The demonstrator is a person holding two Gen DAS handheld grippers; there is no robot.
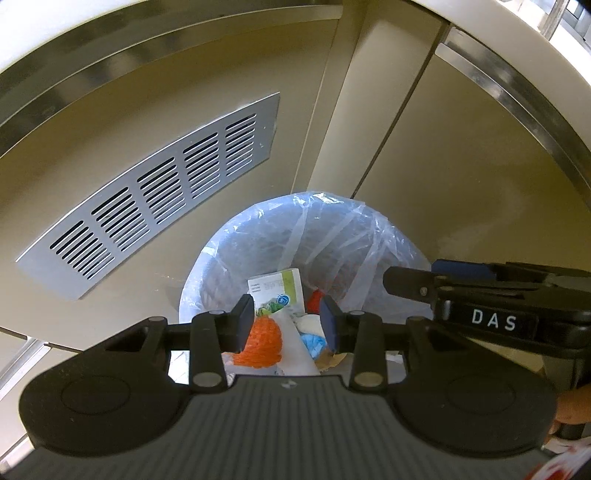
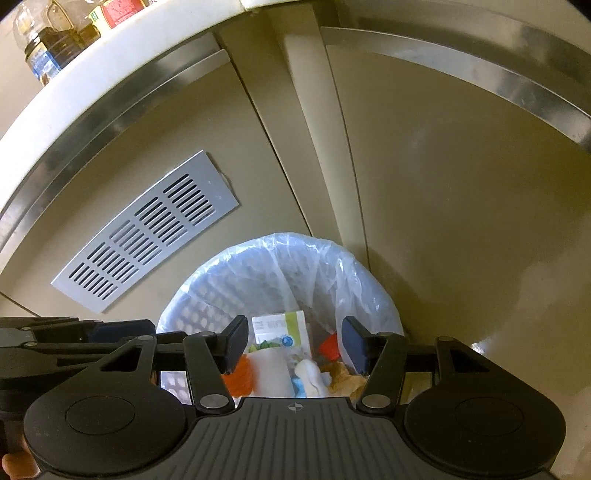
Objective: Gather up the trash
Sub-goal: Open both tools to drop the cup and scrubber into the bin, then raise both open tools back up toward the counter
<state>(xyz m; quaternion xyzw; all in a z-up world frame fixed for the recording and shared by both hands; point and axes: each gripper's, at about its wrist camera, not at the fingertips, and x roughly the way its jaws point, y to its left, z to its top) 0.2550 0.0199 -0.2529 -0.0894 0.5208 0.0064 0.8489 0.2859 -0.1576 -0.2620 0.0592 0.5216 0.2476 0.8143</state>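
Observation:
A white lattice trash bin with a clear plastic liner point(image 1: 332, 229) point(image 2: 258, 266) stands on the floor against beige cabinets. It holds trash: a white-green carton point(image 1: 277, 288) point(image 2: 280, 328), an orange net point(image 1: 264, 339) point(image 2: 240, 376), a red piece point(image 1: 316, 299) point(image 2: 328, 347), white and blue wrappers point(image 1: 314, 338) point(image 2: 308, 373). My left gripper point(image 1: 288, 321) is open and empty above the bin. My right gripper point(image 2: 293, 345) is open and empty above the bin too. The right gripper's body point(image 1: 491, 295) shows in the left wrist view, at its right.
A metal vent grille point(image 1: 155, 192) point(image 2: 147, 232) sits in the cabinet door left of the bin. A counter edge with bottles and jars point(image 2: 55, 33) runs above. Cabinet doors with steel trim point(image 2: 461, 48) stand behind the bin.

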